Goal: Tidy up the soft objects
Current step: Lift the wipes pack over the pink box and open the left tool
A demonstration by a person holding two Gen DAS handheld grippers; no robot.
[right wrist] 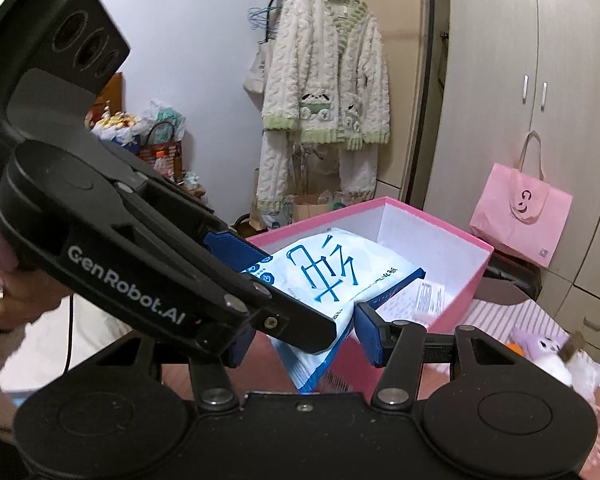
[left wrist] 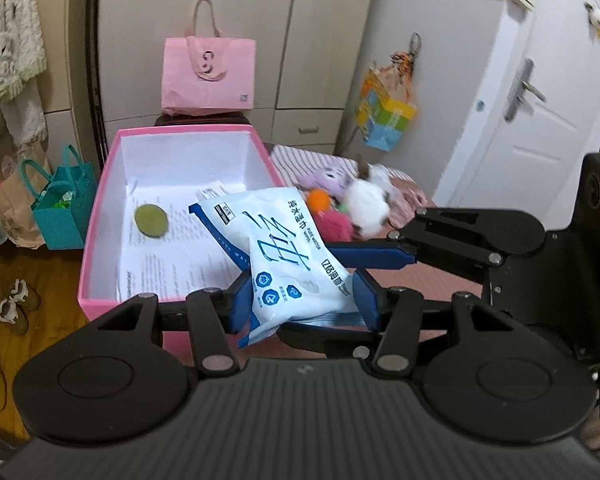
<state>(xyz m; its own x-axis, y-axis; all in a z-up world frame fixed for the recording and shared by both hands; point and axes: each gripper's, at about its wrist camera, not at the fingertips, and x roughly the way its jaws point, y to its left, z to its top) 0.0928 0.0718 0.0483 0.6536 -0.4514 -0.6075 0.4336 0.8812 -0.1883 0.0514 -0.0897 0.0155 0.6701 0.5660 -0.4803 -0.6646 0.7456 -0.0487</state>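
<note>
1. Wet-wipe pack [left wrist: 288, 248], soft and floppy, hanging over the near rim of the pink box [left wrist: 100, 216], far corner already inside, near corner drooping outside.
2. Pinched from two sides: left gripper [left wrist: 300, 300] clamped across its lower end, right gripper [right wrist: 296, 328] pressed onto the same end from the other side.
3. Risk: slippery film sliding out of either pinch; drooping corner snagging the rim.
4. Risk: the two crossed grippers knocking together.
5. Room: box mostly free beyond a green disc [left wrist: 151, 221] and papers [left wrist: 180, 248]; plush toys [left wrist: 352, 200] near on the right.
</note>
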